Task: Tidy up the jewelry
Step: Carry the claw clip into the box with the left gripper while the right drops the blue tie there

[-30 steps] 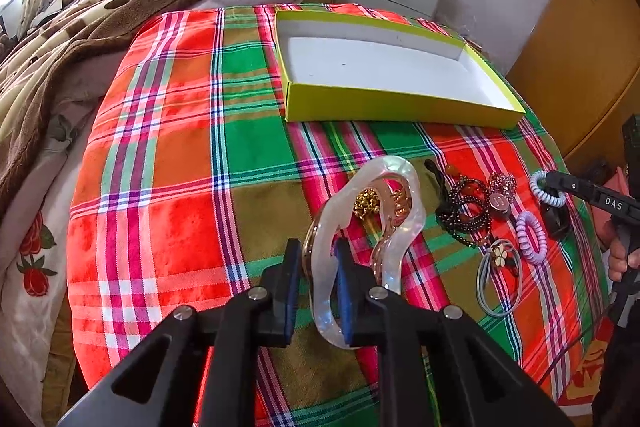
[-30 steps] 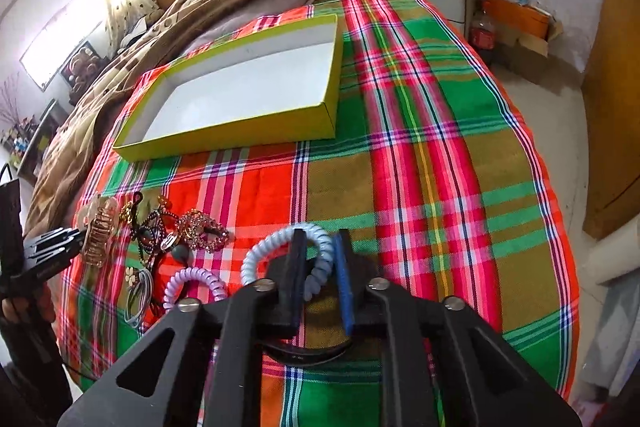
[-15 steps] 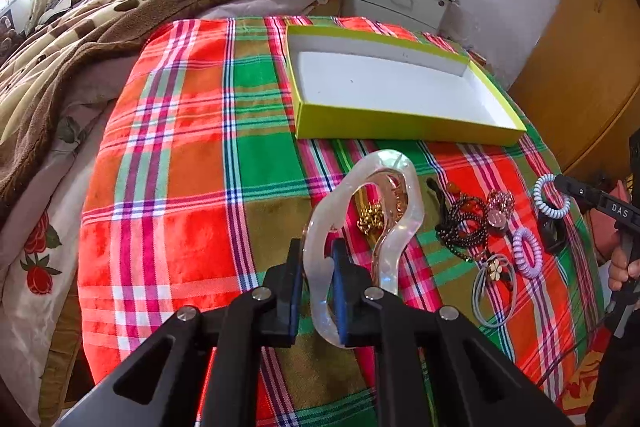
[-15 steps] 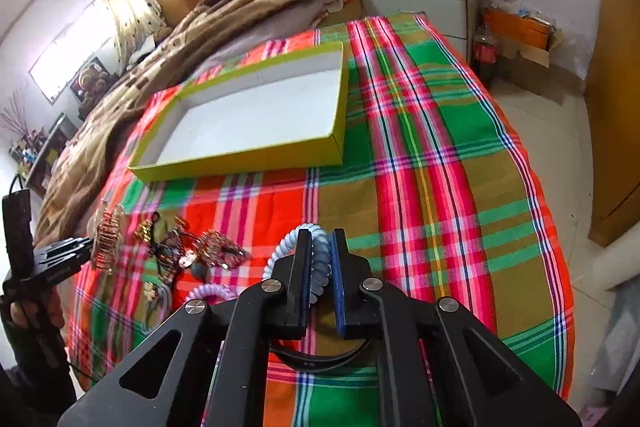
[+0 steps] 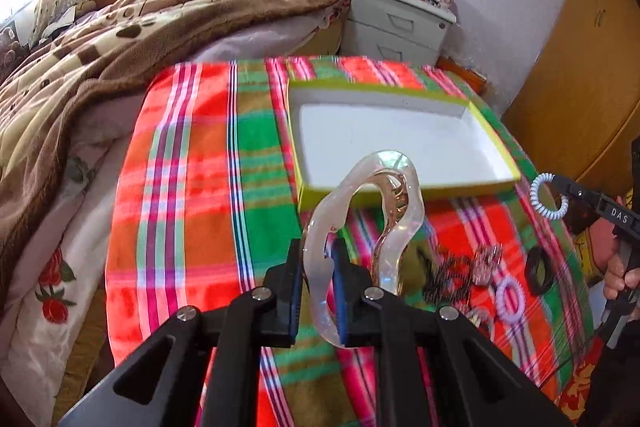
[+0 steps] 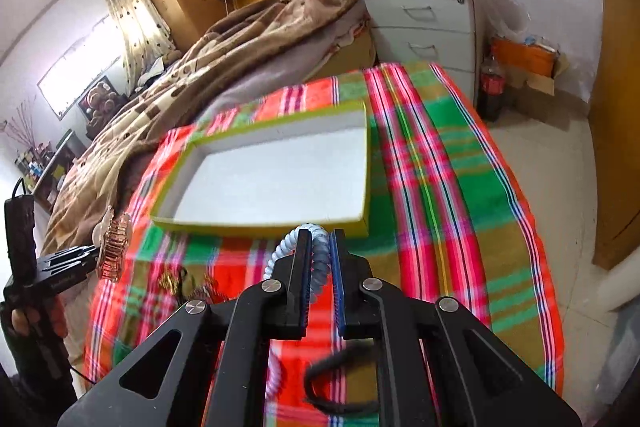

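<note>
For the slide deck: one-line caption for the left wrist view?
Left gripper shut on a clear hair claw clip, lifted above the plaid cloth before the empty yellow-green box.

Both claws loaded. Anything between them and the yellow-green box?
Nothing visible. The left claw holds the clear hair clip, the right claw the pale blue coil hair tie, both above the plaid cloth. The box lies open ahead, interior bare.

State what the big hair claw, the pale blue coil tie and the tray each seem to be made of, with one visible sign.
Hair claw: probably clear glossy acrylic or plastic; the cloth shows through it, and it glints.
Coil tie: likely smooth springy plastic; ridged spiral turns.
Tray: apparently matt cardboard; thin straight walls, yellow-green outside, white inside.
</note>
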Available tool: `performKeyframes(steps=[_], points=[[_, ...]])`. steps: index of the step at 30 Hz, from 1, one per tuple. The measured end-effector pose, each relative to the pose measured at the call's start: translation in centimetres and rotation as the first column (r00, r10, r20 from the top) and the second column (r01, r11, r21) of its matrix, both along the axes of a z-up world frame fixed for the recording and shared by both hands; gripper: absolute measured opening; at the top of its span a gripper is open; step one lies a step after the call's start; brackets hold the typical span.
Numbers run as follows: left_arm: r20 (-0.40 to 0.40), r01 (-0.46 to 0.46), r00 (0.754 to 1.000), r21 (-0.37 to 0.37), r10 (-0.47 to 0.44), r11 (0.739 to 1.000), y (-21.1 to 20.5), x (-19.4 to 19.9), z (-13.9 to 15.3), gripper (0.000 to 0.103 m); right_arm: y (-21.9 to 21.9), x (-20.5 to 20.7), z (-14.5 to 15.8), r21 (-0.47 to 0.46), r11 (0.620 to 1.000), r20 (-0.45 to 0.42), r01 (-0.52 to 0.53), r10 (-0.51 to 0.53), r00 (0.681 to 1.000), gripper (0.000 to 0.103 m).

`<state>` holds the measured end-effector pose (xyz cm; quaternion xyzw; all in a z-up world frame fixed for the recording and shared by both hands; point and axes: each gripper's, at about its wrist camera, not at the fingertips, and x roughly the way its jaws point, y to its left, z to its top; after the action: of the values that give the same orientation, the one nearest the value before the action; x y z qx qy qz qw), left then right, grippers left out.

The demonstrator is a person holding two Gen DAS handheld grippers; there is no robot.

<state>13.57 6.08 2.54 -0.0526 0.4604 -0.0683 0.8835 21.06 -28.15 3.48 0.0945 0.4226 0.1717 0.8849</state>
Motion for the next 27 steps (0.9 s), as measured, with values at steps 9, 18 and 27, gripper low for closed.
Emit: performKeyframes(steps=[9, 18, 27], points=[[0.008, 0.003, 1.000, -0.013, -0.003, 1.000, -0.4, 5.2, 1.3, 0.014, 1.3, 4.5, 1.2, -0.009, 1.000, 0.013, 0.013, -0.013, 1.000, 0.010], [-0.009, 0.006, 1.000, -0.012, -0.006, 1.000, -1.1, 9.9, 0.4, 0.014, 1.9, 9.1, -0.5, -0.032, 0.999, -0.023, 0.042, -0.043, 0.999, 0.010], [-0.069, 0.008, 0.998, -0.021, -0.009, 1.000, -2.5, 14.4, -2.2, 0.014, 3.5, 13.0, -3.2, -0.115, 0.993, -0.057, 0.042, -0.049, 0.997, 0.010]])
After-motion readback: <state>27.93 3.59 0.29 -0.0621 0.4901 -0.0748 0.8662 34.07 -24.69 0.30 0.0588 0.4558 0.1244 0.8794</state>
